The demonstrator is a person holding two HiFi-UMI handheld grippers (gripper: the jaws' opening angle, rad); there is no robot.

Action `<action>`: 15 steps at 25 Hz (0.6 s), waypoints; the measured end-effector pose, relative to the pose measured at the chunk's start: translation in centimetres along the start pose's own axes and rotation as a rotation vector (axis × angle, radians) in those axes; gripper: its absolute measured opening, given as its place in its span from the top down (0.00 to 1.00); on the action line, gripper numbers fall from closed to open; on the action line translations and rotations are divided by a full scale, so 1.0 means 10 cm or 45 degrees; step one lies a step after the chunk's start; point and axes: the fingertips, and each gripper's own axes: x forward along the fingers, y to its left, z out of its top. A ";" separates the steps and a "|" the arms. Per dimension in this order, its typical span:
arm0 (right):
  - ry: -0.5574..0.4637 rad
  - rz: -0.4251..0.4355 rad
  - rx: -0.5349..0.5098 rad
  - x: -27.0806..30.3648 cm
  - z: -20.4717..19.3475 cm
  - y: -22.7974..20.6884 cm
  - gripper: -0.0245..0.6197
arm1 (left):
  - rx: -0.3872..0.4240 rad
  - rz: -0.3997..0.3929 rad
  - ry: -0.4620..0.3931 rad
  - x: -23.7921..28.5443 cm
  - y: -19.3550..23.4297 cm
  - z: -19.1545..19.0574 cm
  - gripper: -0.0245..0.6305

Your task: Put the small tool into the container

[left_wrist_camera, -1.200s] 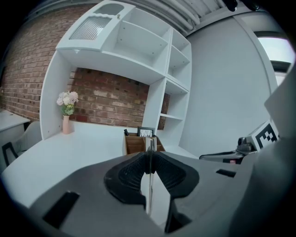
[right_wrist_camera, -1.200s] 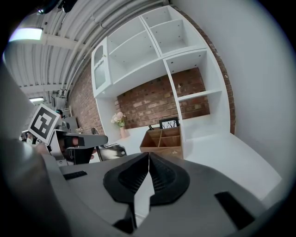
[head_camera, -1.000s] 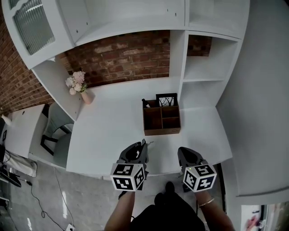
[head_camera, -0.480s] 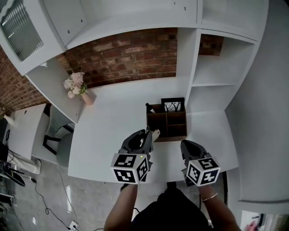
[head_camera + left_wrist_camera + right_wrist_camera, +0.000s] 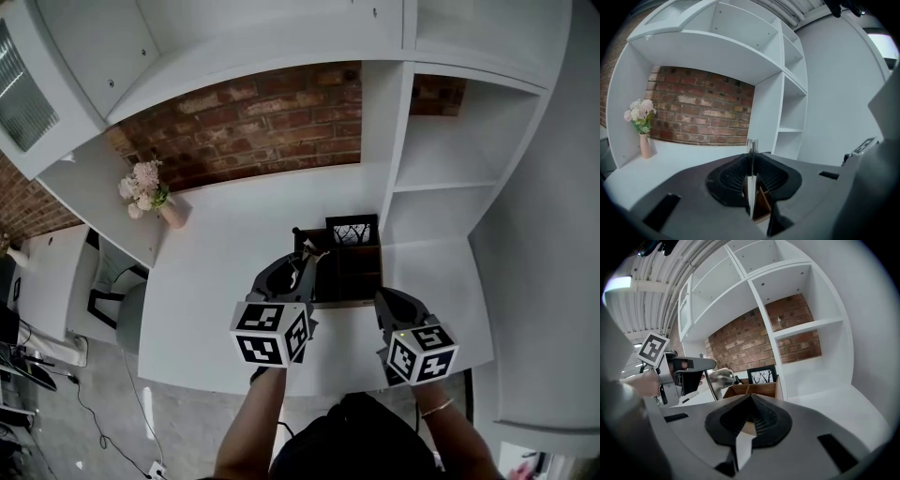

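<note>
The white desk [image 5: 216,272] lay bare across its left and middle, with only the vase of flowers [image 5: 148,192] well off in the back left corner by the brick wall [image 5: 253,122], and the curved shelf [image 5: 708,51] sat high overhead. On the right the wooden organizer [image 5: 356,267] stood close beside the white shelf upright [image 5: 380,159], with a picture frame [image 5: 352,230] filling its back right compartment and a dark item [image 5: 298,232] sticking up from the back left. The left gripper [image 5: 305,267] hung over the organizer's left side and the right gripper [image 5: 389,298] sat near its front right corner, so only the right front compartments lay open from above.
</note>
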 end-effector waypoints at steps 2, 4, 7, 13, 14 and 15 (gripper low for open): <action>0.007 0.002 0.003 0.03 0.00 -0.04 0.95 | -0.002 0.001 0.010 0.09 0.00 -0.03 0.84; 0.017 0.004 0.004 0.05 -0.02 -0.07 0.95 | -0.003 0.006 0.022 0.16 0.00 -0.06 0.84; 0.025 0.004 0.008 0.07 -0.03 -0.13 0.96 | -0.003 0.017 0.039 0.24 0.00 -0.13 0.84; 0.037 0.007 0.018 0.11 -0.05 -0.18 0.95 | 0.000 0.030 0.080 0.29 0.00 -0.30 0.84; 0.038 0.009 0.018 0.12 -0.06 -0.18 0.95 | 0.001 0.035 0.087 0.29 0.01 -0.33 0.84; 0.039 0.011 0.018 0.12 -0.06 -0.18 0.95 | -0.001 0.040 0.094 0.29 0.02 -0.36 0.84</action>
